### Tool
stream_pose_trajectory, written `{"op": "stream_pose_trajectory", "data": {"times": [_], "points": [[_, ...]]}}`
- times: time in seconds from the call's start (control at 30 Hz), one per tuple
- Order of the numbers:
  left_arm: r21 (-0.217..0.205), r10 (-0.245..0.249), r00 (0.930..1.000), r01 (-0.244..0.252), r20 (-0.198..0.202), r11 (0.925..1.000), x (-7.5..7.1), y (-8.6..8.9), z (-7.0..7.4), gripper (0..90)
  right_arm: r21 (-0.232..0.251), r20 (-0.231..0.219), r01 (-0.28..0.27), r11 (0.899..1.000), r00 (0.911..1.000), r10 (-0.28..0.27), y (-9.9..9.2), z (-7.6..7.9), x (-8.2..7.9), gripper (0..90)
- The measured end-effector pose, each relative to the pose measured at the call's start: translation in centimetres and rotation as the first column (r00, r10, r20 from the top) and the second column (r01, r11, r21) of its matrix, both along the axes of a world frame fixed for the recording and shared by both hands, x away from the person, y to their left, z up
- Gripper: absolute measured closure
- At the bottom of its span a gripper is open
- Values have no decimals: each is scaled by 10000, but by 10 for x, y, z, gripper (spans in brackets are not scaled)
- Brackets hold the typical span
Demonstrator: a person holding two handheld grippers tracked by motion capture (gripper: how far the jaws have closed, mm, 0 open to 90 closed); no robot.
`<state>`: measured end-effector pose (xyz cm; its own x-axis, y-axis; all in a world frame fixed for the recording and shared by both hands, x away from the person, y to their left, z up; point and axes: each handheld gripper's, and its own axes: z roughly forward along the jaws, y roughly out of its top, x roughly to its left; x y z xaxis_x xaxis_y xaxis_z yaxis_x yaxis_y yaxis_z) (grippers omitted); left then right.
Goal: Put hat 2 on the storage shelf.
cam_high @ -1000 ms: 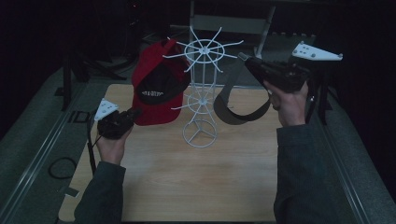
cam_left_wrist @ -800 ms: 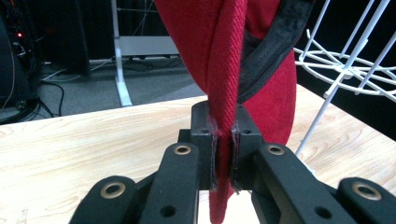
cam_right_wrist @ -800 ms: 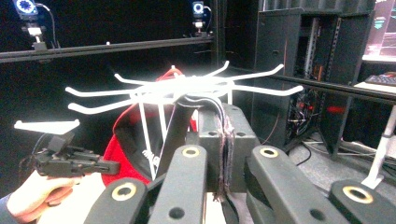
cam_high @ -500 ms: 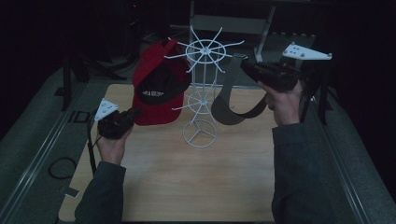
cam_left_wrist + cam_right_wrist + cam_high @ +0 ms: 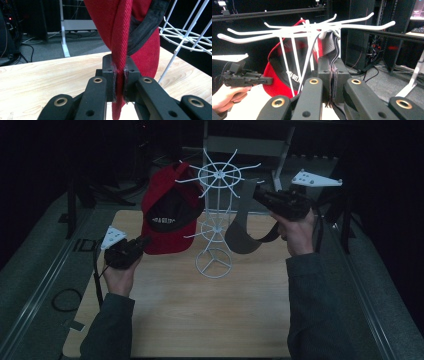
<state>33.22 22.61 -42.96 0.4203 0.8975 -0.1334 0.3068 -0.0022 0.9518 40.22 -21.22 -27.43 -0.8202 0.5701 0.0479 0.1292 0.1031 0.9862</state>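
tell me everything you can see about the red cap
The red cap is twill-looking fabric with a dark lining and white lettering inside. It hangs from an arm of the white wire rack, open underside toward the camera, brim down above the wooden table. The left tool is shut on the brim's edge; its pads pinch the cloth from both sides.
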Motion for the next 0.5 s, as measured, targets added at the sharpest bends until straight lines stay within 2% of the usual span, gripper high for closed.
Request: {"op": "stream_pose_trajectory", "data": {"times": [0.1, 0.37, 0.5], "points": [[-19, -45, 10000, 45, 64, 10000, -1, 1, 0, 817, 21, -29, 7, 10000, 10000, -7, -2, -2, 1, 859], [-130, -23, 10000, 24, 79, 9999, -2, 3, -1, 673, 187, -55, 528, 9984, 9986, -527, -12, -3, 0, 665], [-149, 46, 10000, -44, 89, 9999, -2, 3, 0, 614, 196, 21, 892, 9958, 9960, -892, -18, -4, -2, 602]]}}
